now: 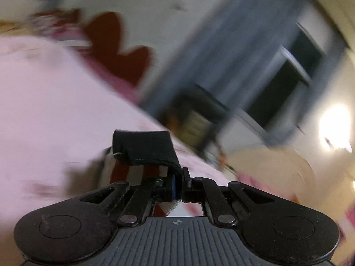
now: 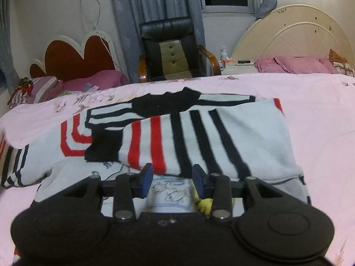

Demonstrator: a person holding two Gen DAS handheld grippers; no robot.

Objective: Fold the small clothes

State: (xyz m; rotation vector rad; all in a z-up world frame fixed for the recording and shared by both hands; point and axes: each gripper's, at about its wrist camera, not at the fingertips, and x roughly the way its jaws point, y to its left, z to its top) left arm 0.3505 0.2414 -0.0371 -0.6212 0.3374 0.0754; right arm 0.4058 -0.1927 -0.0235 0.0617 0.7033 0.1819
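Left gripper (image 1: 180,185) is clamped on the striped sweater's (image 2: 199,133) black cuff (image 1: 144,148); right gripper (image 2: 173,179) hangs spread over its near hem, mid-bed (image 2: 321,122). A thin pinch like that could slip, dropping the sleeve crooked.

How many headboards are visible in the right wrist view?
2. The red headboard with a wavy white edge stands at the back left, and the cream headboard stands at the back right behind the pink pillows. None seems hidden.

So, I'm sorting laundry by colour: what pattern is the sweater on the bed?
White sweater with red and black stripes, plus black trim; the right wrist view shows it best.
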